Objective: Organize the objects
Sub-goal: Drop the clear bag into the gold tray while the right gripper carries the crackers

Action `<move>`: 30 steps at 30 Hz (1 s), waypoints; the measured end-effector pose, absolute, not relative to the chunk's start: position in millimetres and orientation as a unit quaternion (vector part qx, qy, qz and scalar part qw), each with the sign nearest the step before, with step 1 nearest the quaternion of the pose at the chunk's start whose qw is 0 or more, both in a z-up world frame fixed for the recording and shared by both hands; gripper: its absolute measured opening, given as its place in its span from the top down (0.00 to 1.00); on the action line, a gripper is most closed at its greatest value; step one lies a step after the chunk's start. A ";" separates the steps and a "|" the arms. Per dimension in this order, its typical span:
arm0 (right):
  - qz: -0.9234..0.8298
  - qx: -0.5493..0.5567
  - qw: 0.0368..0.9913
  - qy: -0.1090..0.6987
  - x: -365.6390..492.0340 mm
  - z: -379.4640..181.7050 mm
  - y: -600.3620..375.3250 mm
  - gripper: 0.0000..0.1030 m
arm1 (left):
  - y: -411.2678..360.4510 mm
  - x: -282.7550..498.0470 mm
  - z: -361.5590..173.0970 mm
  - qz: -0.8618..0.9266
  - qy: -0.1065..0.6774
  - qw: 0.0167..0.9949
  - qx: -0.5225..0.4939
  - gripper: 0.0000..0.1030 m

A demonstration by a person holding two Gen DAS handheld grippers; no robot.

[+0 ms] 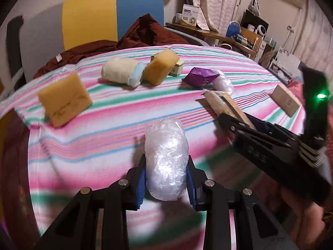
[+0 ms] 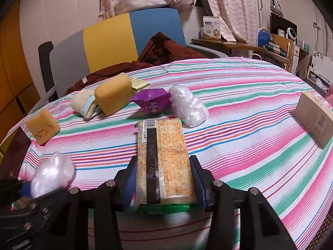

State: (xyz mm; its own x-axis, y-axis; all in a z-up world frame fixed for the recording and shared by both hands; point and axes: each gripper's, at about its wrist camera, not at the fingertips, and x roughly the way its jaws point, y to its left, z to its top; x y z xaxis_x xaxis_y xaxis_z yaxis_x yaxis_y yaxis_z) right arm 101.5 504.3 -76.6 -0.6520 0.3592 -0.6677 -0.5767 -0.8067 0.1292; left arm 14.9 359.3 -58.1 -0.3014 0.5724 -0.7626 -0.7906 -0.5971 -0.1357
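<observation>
Left gripper (image 1: 166,179): we see its jaws pressed together on a clear plastic bundle (image 1: 166,158), one blue pad on each side.
Bundle axis: its long side runs from 6 toward 12 o'clock, straight out of the jaws, so we judge the grip to be across the short side.
Right gripper (image 2: 163,179): we see it clamped on a flat food packet (image 2: 163,156), printed with a date; the packet also points toward 12 o'clock.
Surface: both things are over the striped cloth (image 1: 104,112); we cannot tell if the bundle touches it.
Row of things: from the left jaws a tan sponge (image 1: 64,102) is at 10 o'clock, a second sponge (image 1: 160,66) and a purple wrapper (image 1: 199,76) near 12 o'clock.
Second bundle: another plastic bundle (image 2: 187,106) lies just beside the wrapper, at 1 o'clock from the right jaws.
Nearer hand: we judge the right hand is nearer to that bundle; the left is nearer to the sponges.
</observation>
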 end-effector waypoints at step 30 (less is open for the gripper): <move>0.900 -0.331 0.277 0.058 103.8 -74.9 462.3 0.54 | 169.5 7.0 5.9 0.833 -0.032 0.393 -0.388 0.69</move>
State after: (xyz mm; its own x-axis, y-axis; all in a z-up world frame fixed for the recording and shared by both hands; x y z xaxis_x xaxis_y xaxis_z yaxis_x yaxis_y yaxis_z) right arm 103.8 462.3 -74.9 -0.6263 0.4610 -0.6286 -0.5378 -0.8393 -0.0797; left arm 7.0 169.5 5.9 -0.3897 0.6795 -0.6216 -0.6304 -0.6889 -0.3578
